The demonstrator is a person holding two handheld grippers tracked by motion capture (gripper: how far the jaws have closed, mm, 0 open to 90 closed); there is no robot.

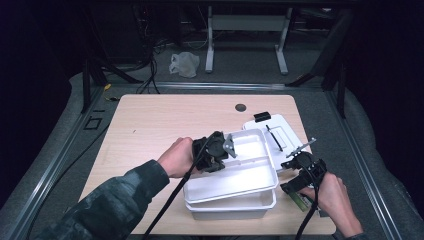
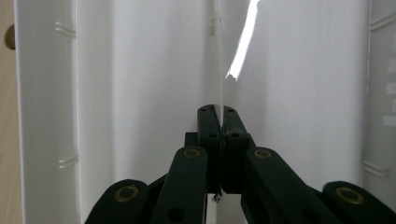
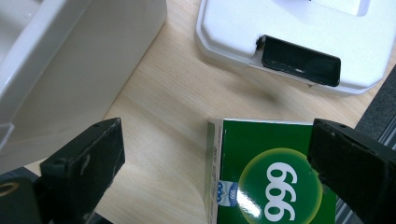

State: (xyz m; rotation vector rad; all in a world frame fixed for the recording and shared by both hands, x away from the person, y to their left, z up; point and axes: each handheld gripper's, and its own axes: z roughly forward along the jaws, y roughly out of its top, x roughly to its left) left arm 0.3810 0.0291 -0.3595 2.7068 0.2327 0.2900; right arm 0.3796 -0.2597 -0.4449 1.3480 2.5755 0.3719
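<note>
A white inner tray (image 1: 250, 186) sits tilted on top of a white storage box (image 1: 230, 211) at the table's front. My left gripper (image 1: 225, 155) reaches into the tray from its left side. In the left gripper view, that gripper (image 2: 217, 109) is shut on the tray's thin upright divider (image 2: 214, 56). My right gripper (image 1: 296, 186) hovers right of the box, over a green carton (image 1: 299, 201). In the right gripper view it (image 3: 217, 128) stands open, jaws wide apart. Between them the green carton (image 3: 275, 182), marked 999, lies on the wood untouched.
A white lid (image 1: 280, 131) with a black latch (image 3: 299, 60) lies on the table beyond the carton. The box wall (image 3: 70, 65) stands close to the right gripper's left jaw. The carton is near the table's right front edge. Bare wood (image 1: 160, 120) spans the far left.
</note>
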